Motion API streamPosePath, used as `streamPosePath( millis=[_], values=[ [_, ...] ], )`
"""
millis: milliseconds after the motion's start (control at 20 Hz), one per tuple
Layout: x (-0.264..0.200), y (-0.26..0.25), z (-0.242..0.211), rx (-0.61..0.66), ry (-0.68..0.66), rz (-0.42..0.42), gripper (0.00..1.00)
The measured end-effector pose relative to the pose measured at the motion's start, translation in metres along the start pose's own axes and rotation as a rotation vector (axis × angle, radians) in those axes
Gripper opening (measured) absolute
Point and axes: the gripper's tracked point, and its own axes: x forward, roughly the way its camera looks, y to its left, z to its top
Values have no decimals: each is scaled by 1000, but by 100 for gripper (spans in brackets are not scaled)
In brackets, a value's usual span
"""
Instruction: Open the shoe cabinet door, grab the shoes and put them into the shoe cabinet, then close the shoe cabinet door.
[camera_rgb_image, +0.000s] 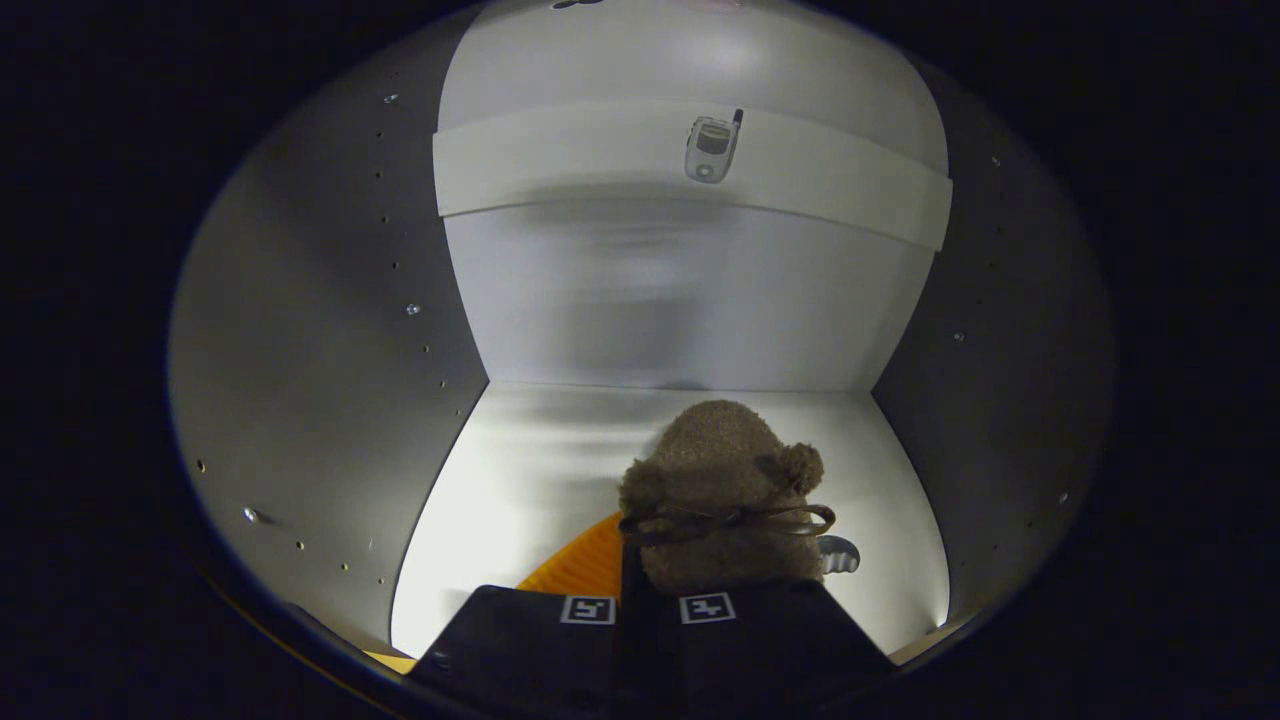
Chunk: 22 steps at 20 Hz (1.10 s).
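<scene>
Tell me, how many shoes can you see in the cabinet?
1. A fuzzy brown shoe with a bow, held just ahead of the gripper over the cabinet floor. The gripper's fingers are closed on it. A second shoe may be hidden behind the gripper.

Your gripper (640, 605) sits at the bottom centre of the frame as two broad, flat-faced fingers that widen toward the lower edge like wedges. Each finger carries a small square coded marker (587, 609) at its forward inner corner, the pair side by side across a narrow slot. A small round fastener dimple shows low on the left finger. The fingers are pinched on the fuzzy shoe (720, 480).
</scene>
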Motion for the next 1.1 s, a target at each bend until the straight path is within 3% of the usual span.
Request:
streamPosePath(
  millis=[250,400,600,800,1100],
  values=[
    [-15,5,-6,23,21,37,24],
    [-32,6,-10,35,29,46,59],
    [-59,13,-11,46,15,87,83],
    [-96,15,-6,78,-39,117,96],
    [-160,13,19,58,-223,141,98]
  ],
)
